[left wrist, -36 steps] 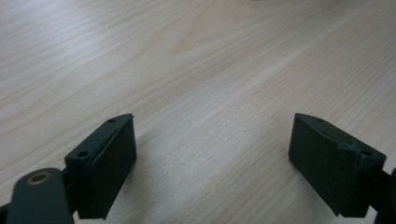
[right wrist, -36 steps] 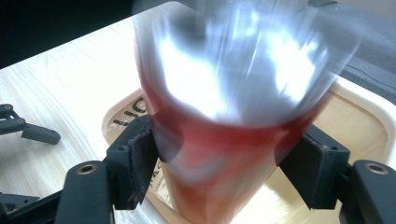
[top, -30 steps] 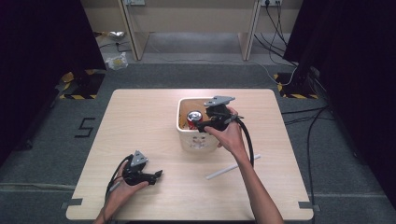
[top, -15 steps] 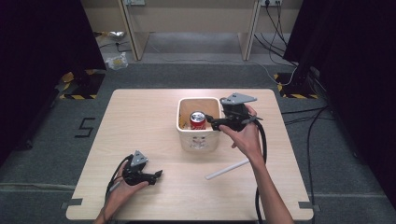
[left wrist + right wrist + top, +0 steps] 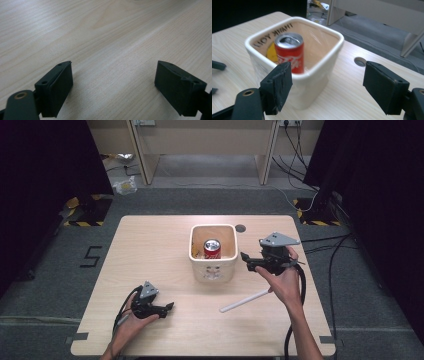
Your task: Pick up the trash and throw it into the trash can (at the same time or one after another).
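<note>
One red soda can (image 5: 212,248) stands upright inside one square cream tub (image 5: 196,260) near the middle of the wooden table (image 5: 150,250), and one white stick (image 5: 245,301) lies flat on the table nearer the person. Two grippers are in view. The right gripper (image 5: 246,259) hovers just right of the tub with its jaws spread and empty, while the left gripper (image 5: 169,306) rests low at the near left, jaws also apart over bare wood.

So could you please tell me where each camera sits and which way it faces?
High view: above the person's side, looking forward and down at the table; both forearms, left gripper, right gripper.
Left gripper view: on that gripper, facing bare tabletop; open jaws.
Right gripper view: on that gripper, facing the bin; open jaws.
Shared by high and right: cola can.
</note>
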The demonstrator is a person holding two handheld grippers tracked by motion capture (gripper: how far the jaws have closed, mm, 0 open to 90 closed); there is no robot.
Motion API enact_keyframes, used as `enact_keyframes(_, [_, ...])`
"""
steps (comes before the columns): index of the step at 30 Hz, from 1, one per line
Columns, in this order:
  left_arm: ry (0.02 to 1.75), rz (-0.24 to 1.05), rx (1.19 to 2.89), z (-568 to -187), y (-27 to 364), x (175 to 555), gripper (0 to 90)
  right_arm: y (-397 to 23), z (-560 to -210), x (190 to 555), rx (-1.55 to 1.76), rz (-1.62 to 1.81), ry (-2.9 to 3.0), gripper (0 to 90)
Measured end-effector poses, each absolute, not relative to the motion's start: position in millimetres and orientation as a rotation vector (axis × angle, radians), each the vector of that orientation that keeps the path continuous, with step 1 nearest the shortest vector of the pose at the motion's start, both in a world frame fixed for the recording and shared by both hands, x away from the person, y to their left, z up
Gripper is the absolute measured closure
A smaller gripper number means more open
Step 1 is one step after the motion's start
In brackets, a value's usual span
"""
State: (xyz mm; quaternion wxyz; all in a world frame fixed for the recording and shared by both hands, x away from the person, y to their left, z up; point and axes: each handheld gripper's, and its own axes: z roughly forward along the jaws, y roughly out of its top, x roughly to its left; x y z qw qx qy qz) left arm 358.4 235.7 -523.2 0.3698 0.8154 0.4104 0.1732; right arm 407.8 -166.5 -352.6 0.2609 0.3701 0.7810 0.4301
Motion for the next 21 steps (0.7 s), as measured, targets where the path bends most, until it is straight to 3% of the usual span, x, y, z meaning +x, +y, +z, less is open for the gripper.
enact_keyframes(21, [1.052,0.445,2.095,-523,236,358,14.0,-189,-412,388,1.106,1.073,2.125,24.7])
